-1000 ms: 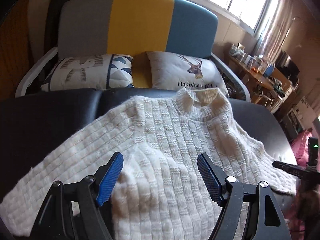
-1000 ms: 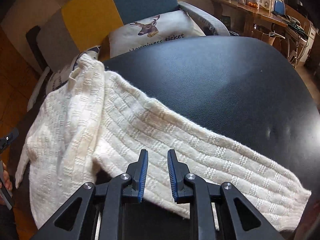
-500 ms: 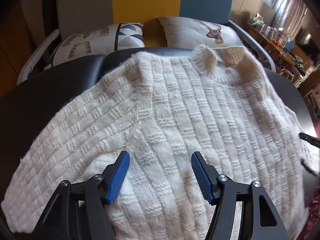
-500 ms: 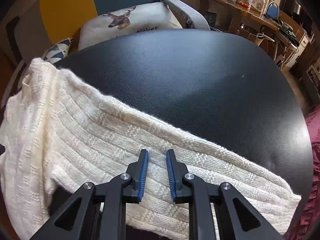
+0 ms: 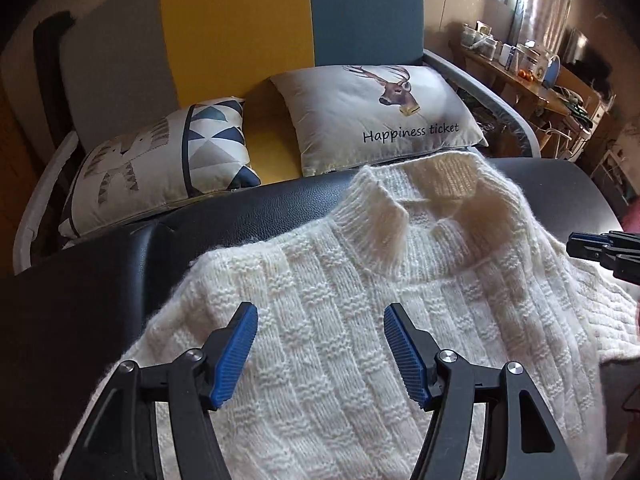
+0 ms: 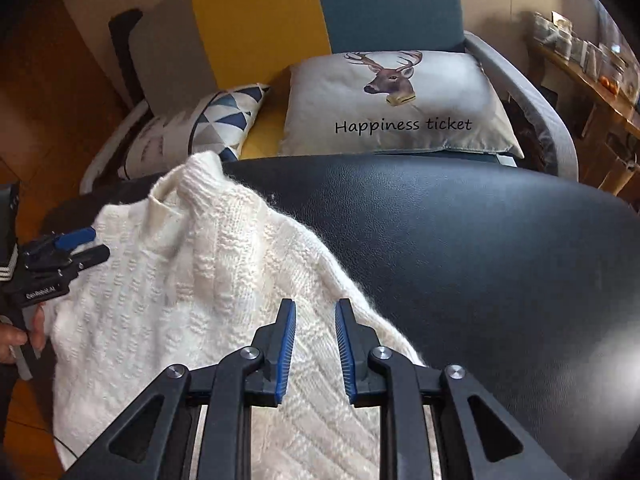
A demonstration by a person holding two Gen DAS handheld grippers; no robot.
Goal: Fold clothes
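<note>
White sweater (image 5: 360,320) runs off the bottom edge, hem unseen; shelf clutter (image 5: 520,60) too small to identify.

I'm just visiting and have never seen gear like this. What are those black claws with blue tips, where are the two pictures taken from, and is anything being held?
No robot here: a person holds a two-finger gripping tool in each hand, with a wide-angle camera on each tool looking out along its fingers. So one picture looks from the left gripper, the other from the right gripper. The blue strips are the ribbed finger pads.

A white knitted sweater lies on a dark padded surface, collar pointing away. Behind are a sofa and a deer cushion.

Nothing seems held: both grippers are open above the knit, the left wide, the right narrower. The likely next step is pinching cloth to fold.
</note>
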